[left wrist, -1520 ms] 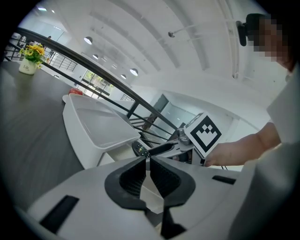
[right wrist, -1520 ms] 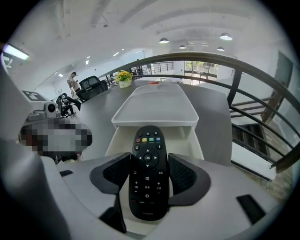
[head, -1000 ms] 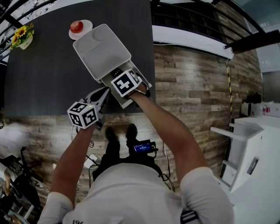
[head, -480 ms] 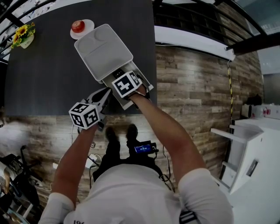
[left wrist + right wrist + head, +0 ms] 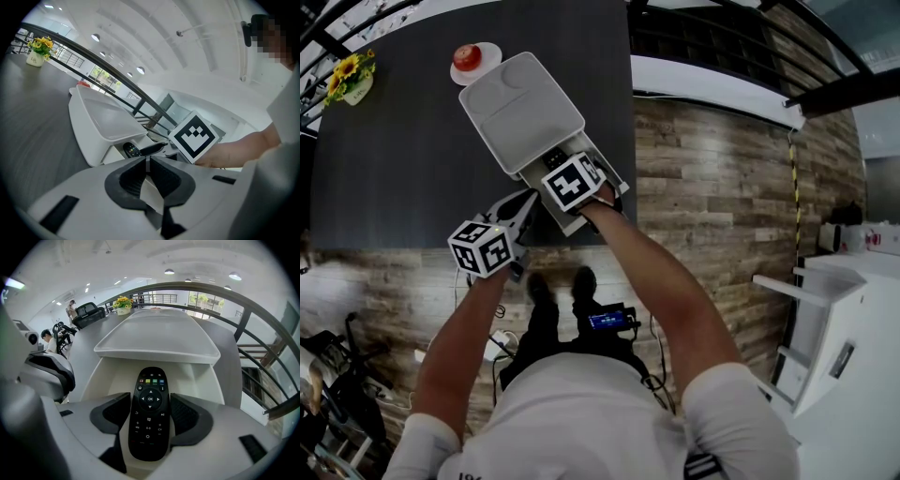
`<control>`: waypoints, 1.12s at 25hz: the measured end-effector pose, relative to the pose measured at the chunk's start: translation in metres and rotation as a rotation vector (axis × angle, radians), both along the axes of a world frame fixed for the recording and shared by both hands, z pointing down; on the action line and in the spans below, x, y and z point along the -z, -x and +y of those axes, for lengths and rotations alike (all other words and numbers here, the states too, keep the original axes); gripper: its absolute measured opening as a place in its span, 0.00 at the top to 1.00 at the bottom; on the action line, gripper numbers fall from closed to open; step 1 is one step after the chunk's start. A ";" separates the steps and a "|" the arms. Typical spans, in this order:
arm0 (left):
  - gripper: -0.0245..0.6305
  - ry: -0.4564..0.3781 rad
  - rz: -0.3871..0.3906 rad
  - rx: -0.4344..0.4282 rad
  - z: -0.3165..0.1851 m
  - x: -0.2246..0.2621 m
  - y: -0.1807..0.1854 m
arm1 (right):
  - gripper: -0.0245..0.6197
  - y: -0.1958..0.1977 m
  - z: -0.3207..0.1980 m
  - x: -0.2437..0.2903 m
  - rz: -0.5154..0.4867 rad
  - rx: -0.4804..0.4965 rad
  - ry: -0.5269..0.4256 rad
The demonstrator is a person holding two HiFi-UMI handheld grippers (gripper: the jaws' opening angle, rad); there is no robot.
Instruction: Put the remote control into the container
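A white container [image 5: 581, 142] stands open on the dark table [image 5: 394, 159], its lid [image 5: 520, 108] tipped back. My right gripper [image 5: 557, 161] is over the container's open base, shut on the black remote control [image 5: 149, 413], which lies lengthwise between the pads with its button end pointing at the lid [image 5: 157, 336]. In the left gripper view the remote control [image 5: 132, 150] shows inside the base of the container [image 5: 101, 122]. My left gripper [image 5: 523, 202] hovers at the table's near edge, left of the container, shut with nothing in it [image 5: 146, 161].
A red fruit on a small white plate [image 5: 469, 58] sits beyond the container. A pot of sunflowers [image 5: 347, 80] stands at the table's far left corner. The table's right edge runs just past the container, with wooden floor [image 5: 712, 187] below.
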State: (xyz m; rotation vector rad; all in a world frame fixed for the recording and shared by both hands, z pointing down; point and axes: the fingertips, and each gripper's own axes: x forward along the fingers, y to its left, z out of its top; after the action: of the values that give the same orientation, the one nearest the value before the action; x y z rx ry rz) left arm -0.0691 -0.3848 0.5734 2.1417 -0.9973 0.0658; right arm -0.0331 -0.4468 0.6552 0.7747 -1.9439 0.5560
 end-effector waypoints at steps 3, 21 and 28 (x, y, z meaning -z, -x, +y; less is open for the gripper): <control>0.95 0.000 0.004 0.006 -0.001 0.000 0.002 | 0.58 0.001 -0.001 0.002 -0.008 -0.005 -0.007; 0.95 -0.020 0.017 0.017 -0.003 0.006 -0.001 | 0.58 -0.006 -0.004 0.026 -0.058 -0.052 -0.080; 0.95 -0.039 0.006 0.035 -0.001 0.011 0.005 | 0.72 -0.012 0.001 0.034 -0.084 -0.069 -0.103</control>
State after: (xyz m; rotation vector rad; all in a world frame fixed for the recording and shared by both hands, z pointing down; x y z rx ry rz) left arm -0.0737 -0.3861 0.5628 2.1581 -1.0399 0.0232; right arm -0.0214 -0.4456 0.6213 0.8986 -2.0420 0.5404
